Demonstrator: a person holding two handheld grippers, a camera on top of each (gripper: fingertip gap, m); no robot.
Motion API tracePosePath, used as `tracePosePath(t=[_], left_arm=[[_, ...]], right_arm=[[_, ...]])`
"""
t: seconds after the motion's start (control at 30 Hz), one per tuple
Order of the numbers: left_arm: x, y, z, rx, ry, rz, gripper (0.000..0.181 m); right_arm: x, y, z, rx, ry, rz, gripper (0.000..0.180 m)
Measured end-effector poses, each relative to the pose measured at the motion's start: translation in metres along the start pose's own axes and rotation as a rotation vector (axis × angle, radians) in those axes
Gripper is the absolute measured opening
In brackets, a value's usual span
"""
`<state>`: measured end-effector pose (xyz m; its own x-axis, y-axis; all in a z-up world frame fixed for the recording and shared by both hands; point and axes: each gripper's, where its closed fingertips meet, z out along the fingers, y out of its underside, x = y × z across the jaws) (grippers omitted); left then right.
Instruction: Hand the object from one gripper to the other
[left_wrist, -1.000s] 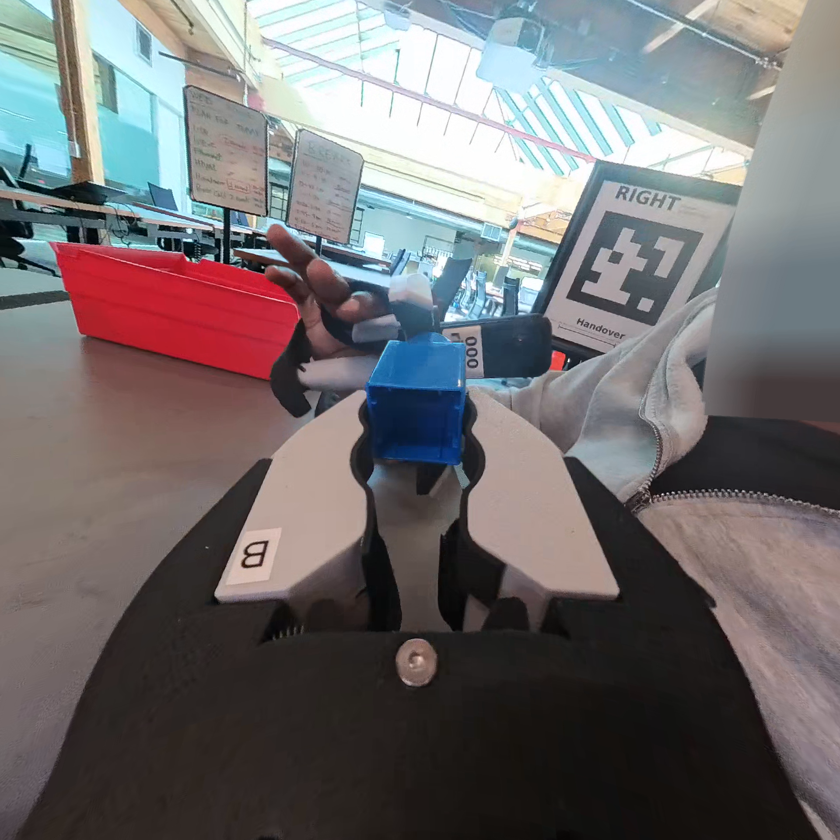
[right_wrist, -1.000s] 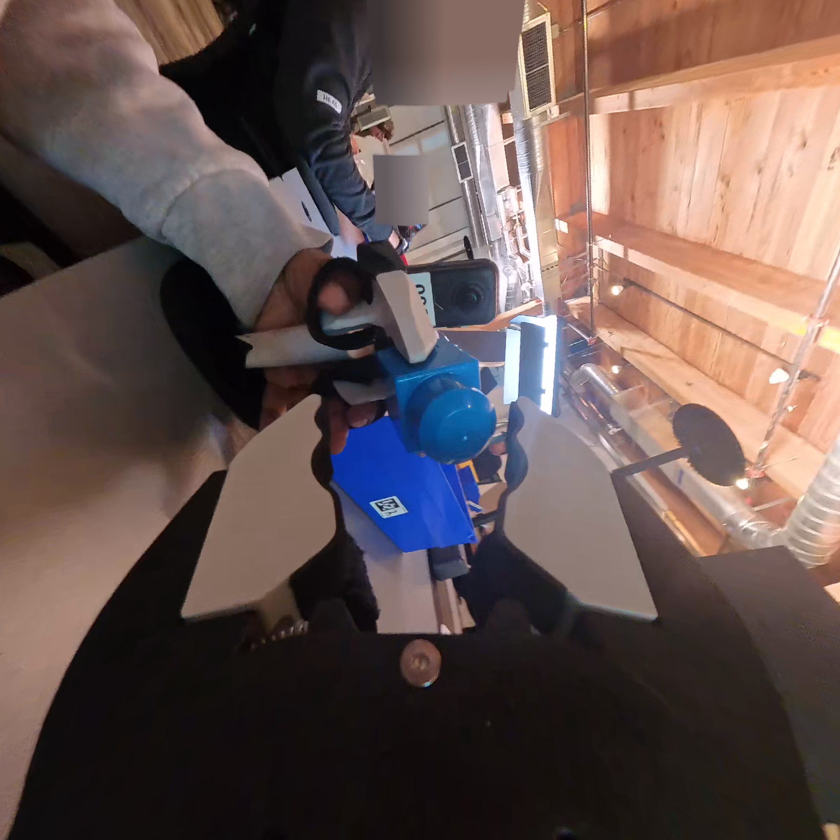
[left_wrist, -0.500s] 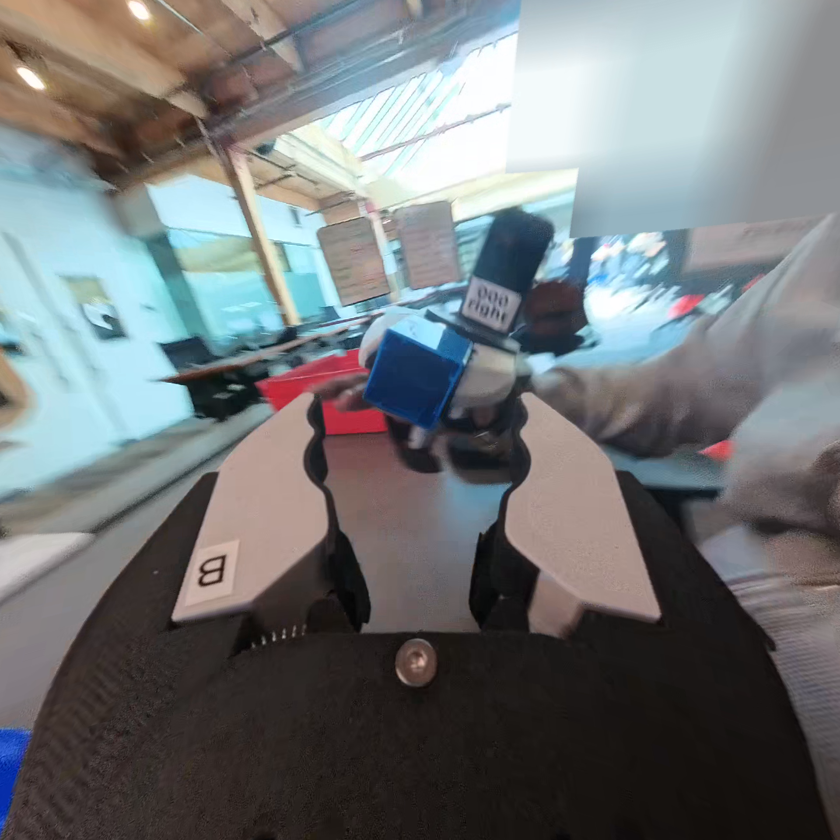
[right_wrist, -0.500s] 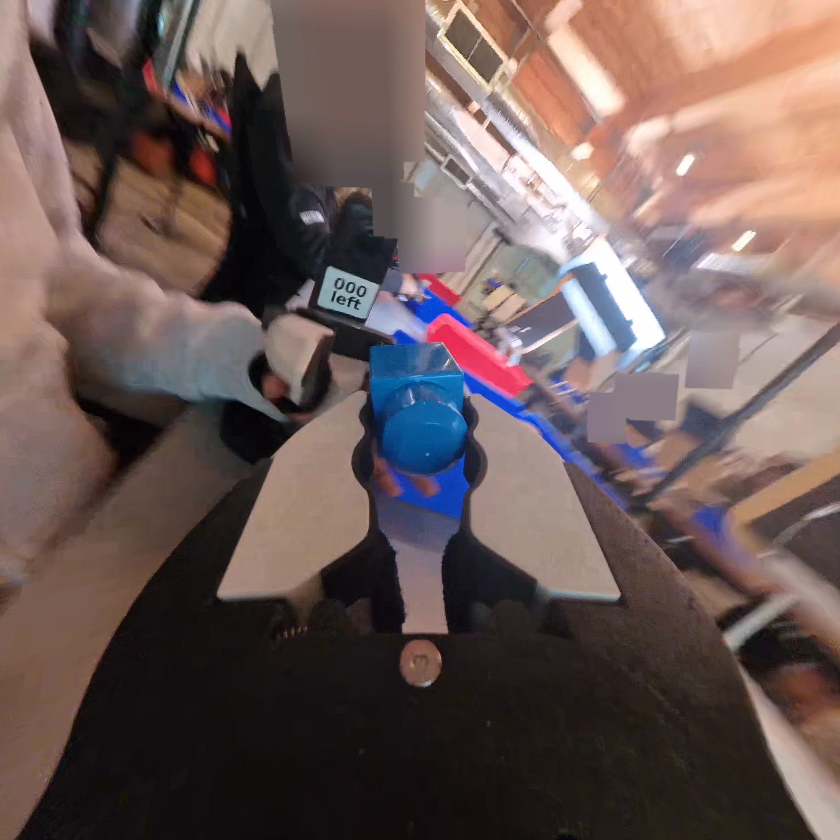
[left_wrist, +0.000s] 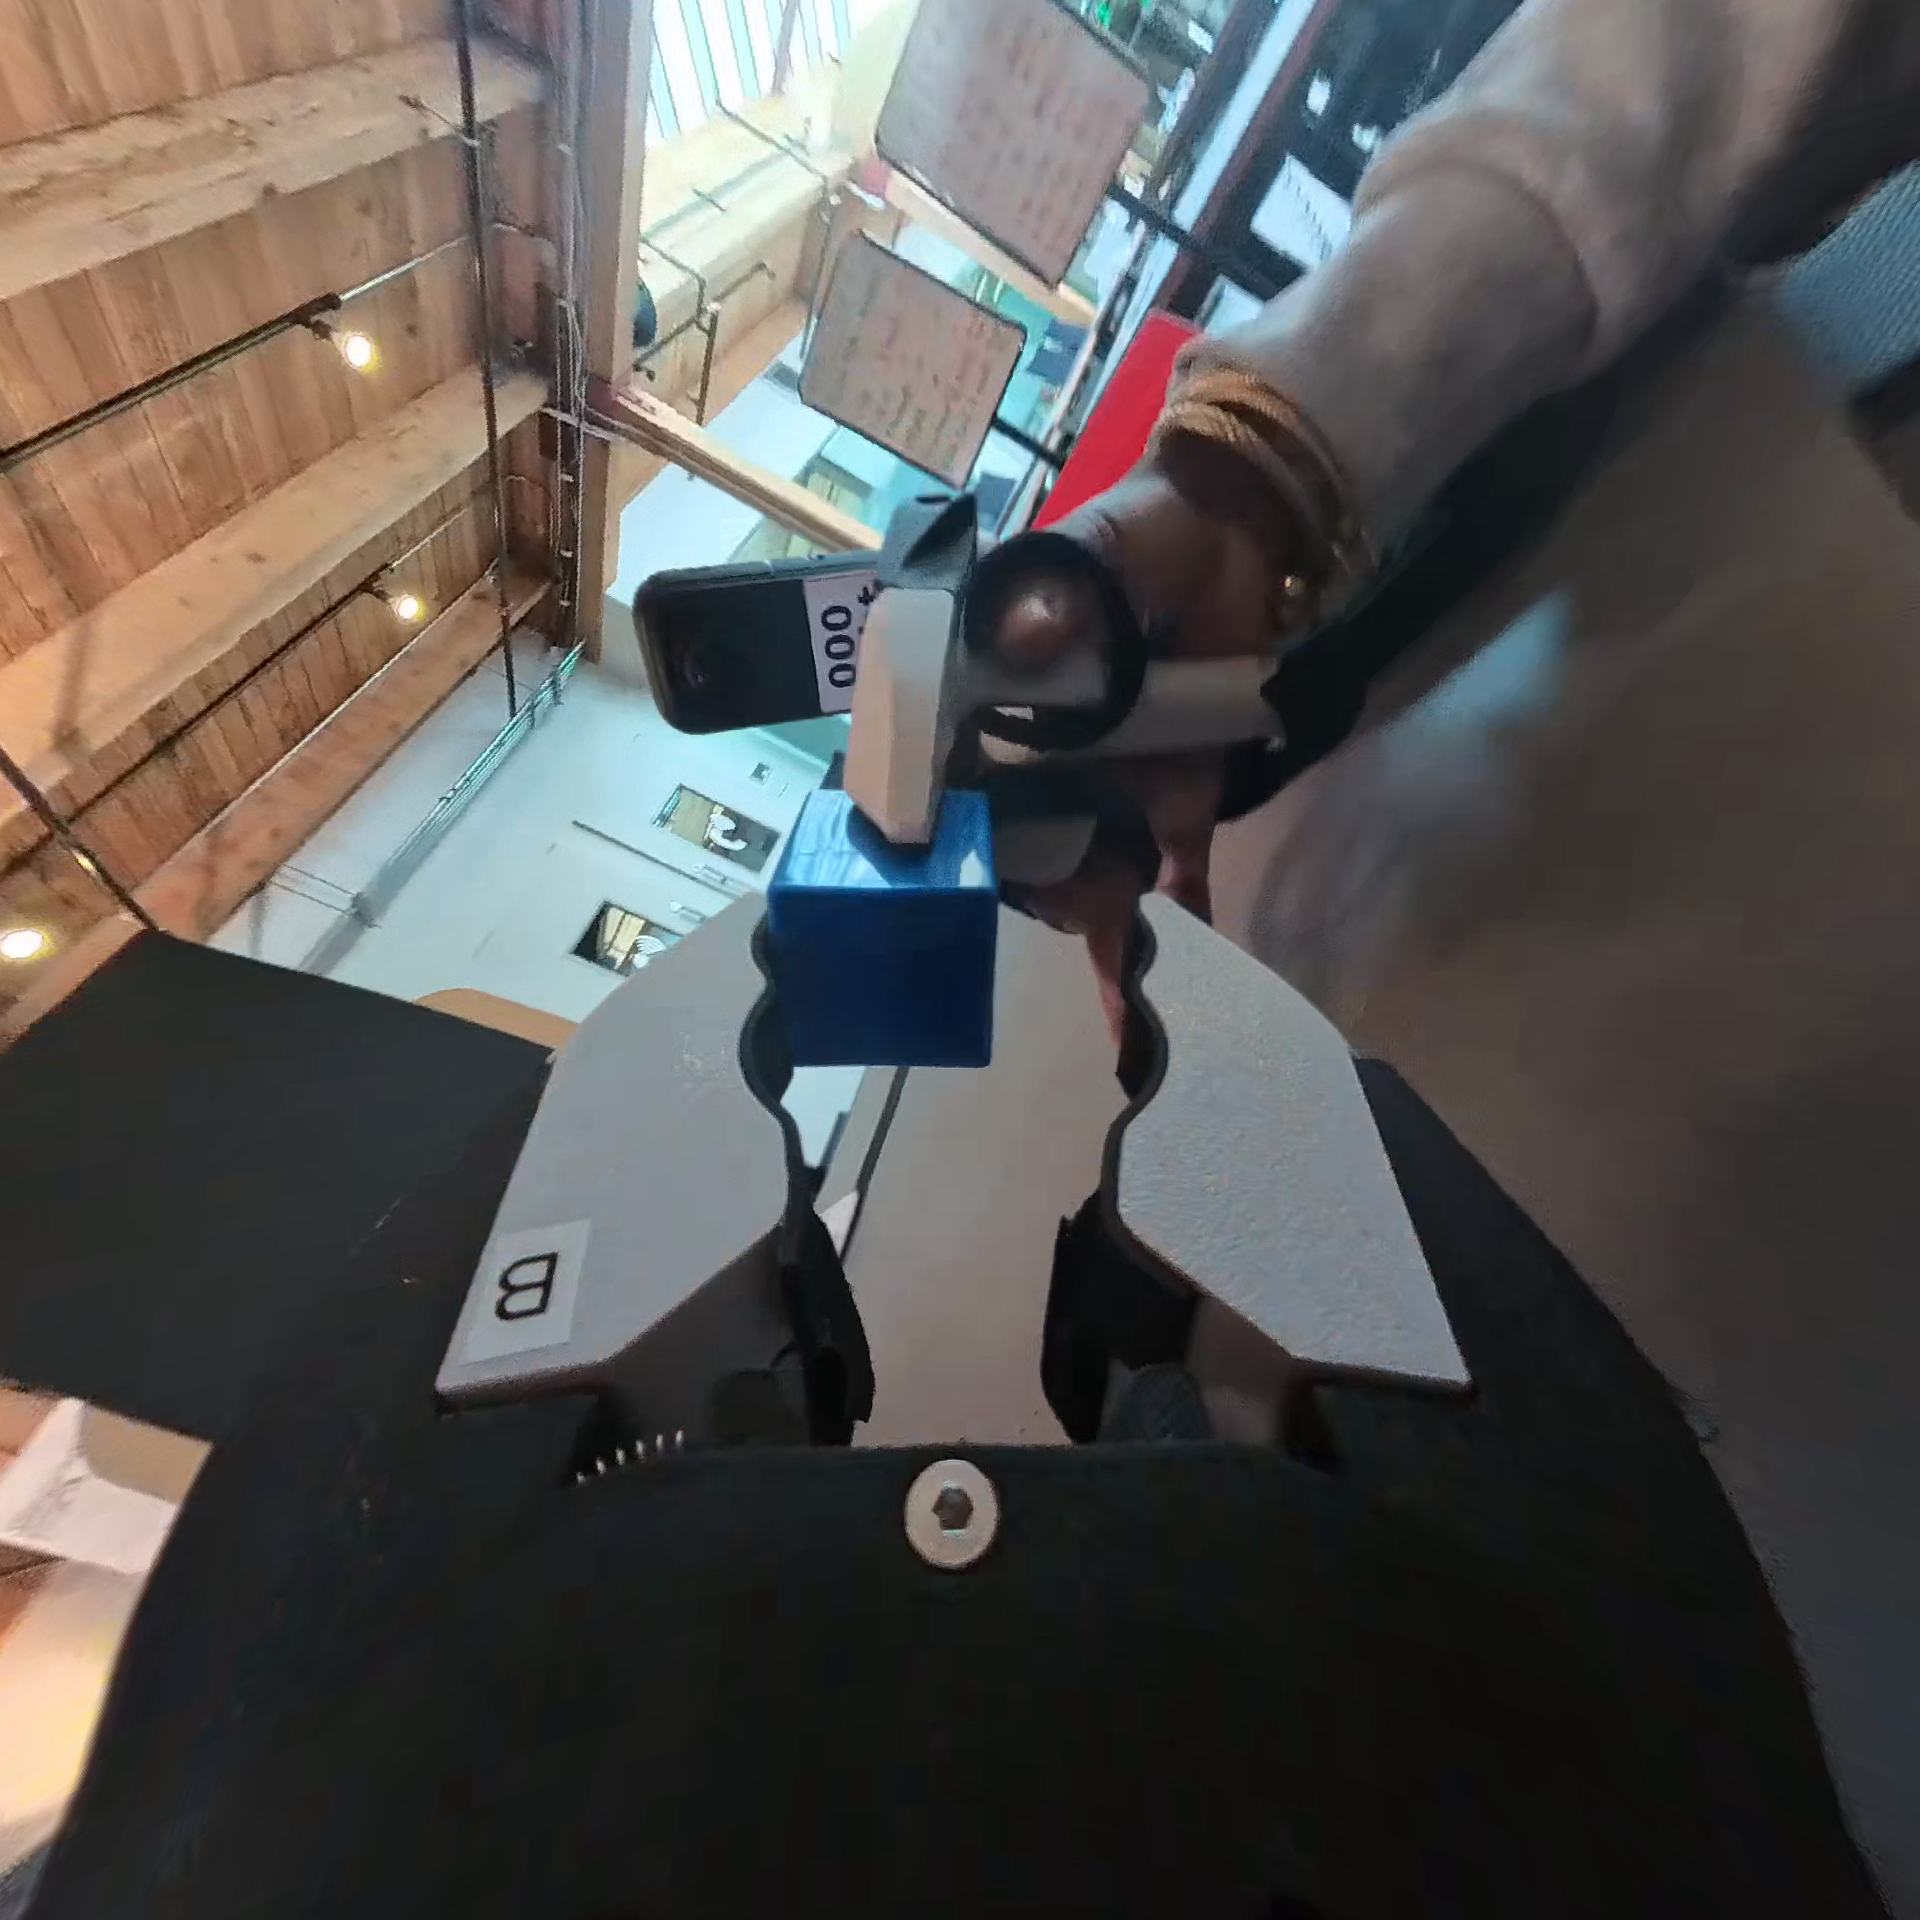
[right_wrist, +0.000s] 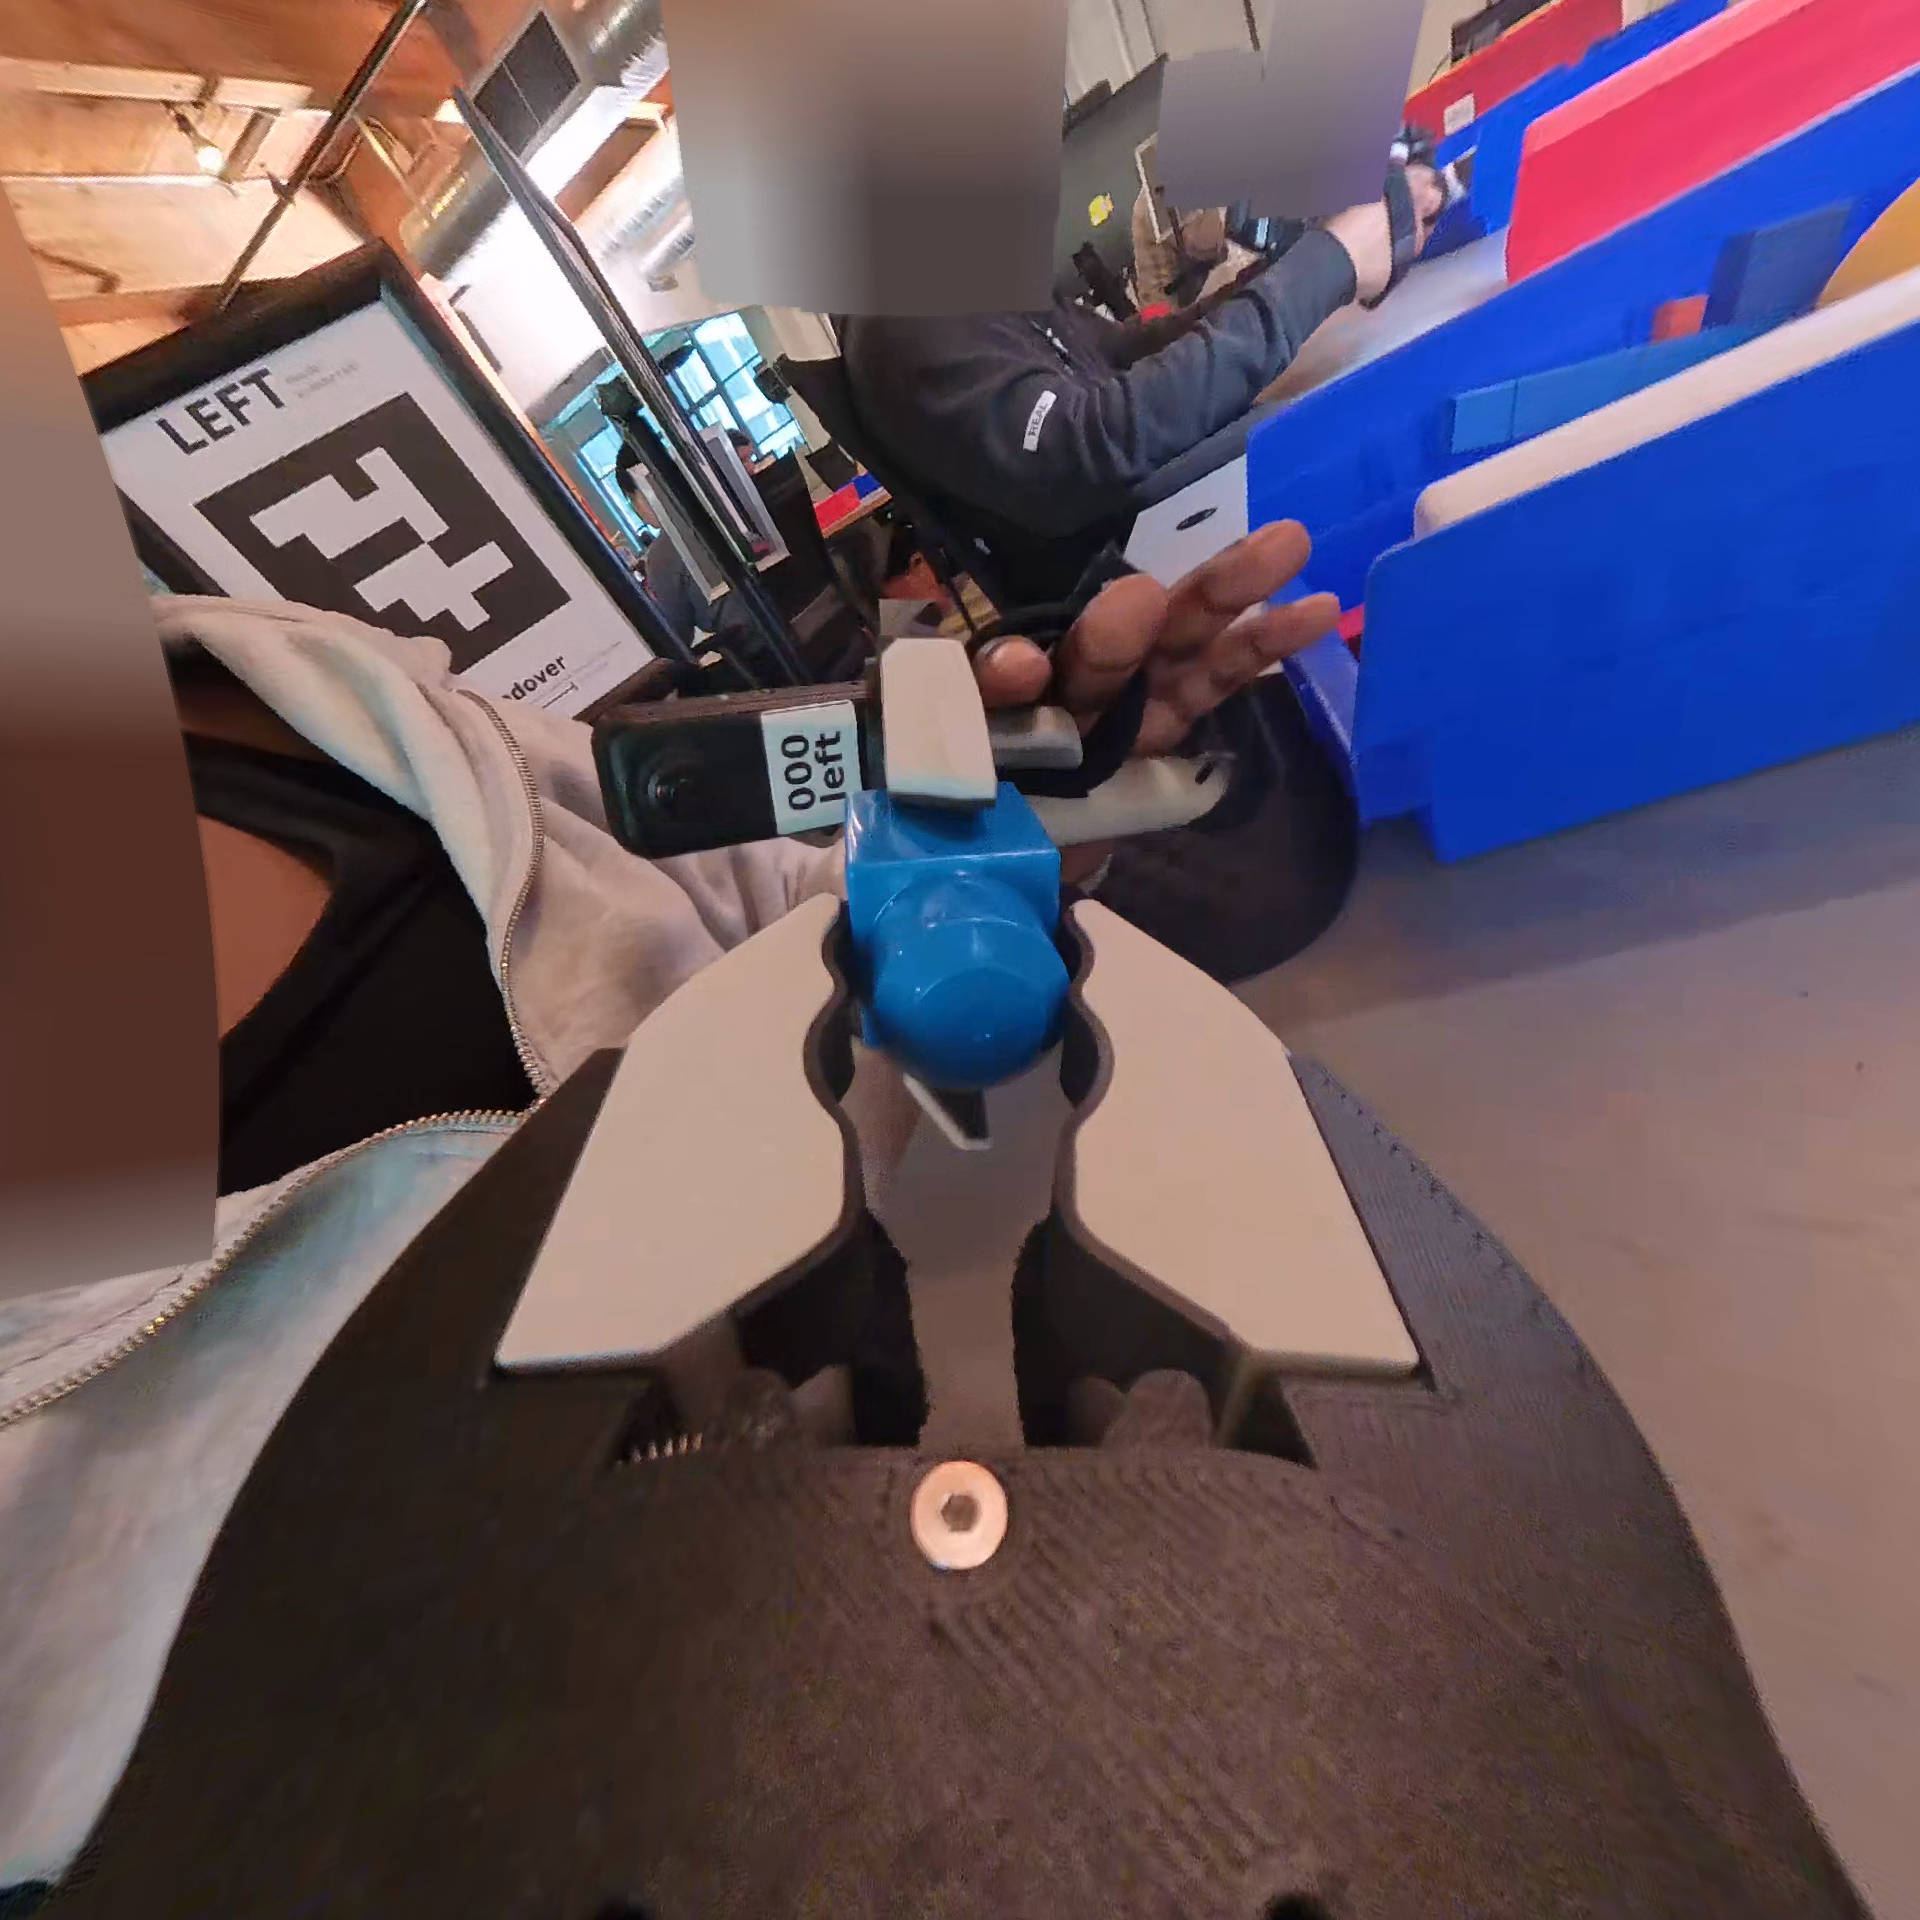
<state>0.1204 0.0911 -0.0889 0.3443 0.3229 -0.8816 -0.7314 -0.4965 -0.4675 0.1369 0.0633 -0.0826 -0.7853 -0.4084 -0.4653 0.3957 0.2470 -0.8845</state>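
Right hand-held gripper (right_wrist: 956, 920) still pinches the blue plastic knobbed cube (right_wrist: 951, 873); the spread left hand-held gripper (left_wrist: 951, 925) has returned around it, likely for a pass back.

Grey table (right_wrist: 1621, 1039); blue bins (right_wrist: 1621, 665) directly on it, far side.

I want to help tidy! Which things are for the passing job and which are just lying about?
For the job: blue block, left gripper, right gripper.
Just lying about: blue bins, red bin, marker sign, whiteboards.
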Motion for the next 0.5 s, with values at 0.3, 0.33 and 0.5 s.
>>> tracePosePath(t=[0.3, 0.33, 0.5], left_arm=[[-0.012, 0.001, -0.003, -0.003, -0.047, -0.076, 0.036], [-0.016, -0.002, -0.006, 0.030, -0.051, -0.150, 0.036], [-0.037, -0.016, -0.022, 0.267, 0.034, -0.719, 0.036]], right_arm=[[-0.002, 0.001, 0.005, 0.009, -0.011, -0.018, 0.039], [-0.001, -0.003, 0.005, 0.039, 0.007, -0.067, 0.049], [-0.003, -0.032, -0.002, 0.216, 0.233, -0.635, 0.092]])
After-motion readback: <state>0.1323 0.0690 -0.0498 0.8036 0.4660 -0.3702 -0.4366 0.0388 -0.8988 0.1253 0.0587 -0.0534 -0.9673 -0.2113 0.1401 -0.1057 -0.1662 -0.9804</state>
